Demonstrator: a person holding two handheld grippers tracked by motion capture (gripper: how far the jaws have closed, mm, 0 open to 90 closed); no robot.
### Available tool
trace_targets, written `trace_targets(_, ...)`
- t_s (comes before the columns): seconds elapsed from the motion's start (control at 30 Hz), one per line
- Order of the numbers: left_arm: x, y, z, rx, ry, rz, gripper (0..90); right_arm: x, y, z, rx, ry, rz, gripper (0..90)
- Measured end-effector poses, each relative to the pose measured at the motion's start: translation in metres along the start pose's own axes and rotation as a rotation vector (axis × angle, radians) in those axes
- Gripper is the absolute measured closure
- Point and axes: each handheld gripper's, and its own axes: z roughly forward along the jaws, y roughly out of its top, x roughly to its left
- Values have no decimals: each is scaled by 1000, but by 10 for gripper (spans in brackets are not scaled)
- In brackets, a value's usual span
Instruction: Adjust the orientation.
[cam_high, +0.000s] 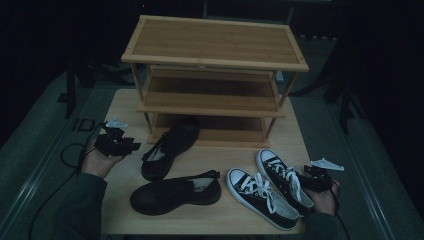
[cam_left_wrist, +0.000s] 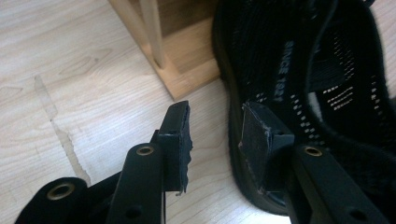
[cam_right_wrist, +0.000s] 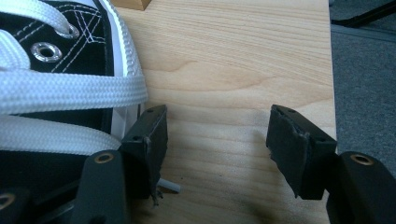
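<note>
Black shoe (cam_left_wrist: 303, 70) beside L tongs (cam_left_wrist: 215, 140), jaws apart, palm-up hand.

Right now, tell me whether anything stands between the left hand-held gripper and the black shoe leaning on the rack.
Nothing visible does. The left hand-held gripper is open with bare table between its jaws; the black shoe lies just beside one jaw. The rack's corner post stands farther off, clear of that gap.

Two plain black leather shoes (cam_high: 172, 192), their lining dotted white; two black canvas sneakers (cam_high: 262, 197) with white laces, toe caps and stitching; a light-wood table (cam_high: 125, 107); a honey-brown bamboo rack (cam_high: 215, 42).
</note>
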Motion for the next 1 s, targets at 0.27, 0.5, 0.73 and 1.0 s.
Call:
trace_targets(0.27, -7, 12, -2, 12, -21, 25, 621, 0, 0, 0, 0, 0, 0, 380)
trace_targets(0.5, -17, 19, 1, 25, -45, 51, 618, 0, 0, 0, 0, 1, 1, 380)
trace_targets(0.73, -25, 29, 3, 47, -62, 77, 615, 0, 0, 0, 0, 1, 1, 380)
trace_targets(1.0, -37, 40, 12, 90, -67, 114, 611, 0, 0, 0, 0, 0, 1, 380)
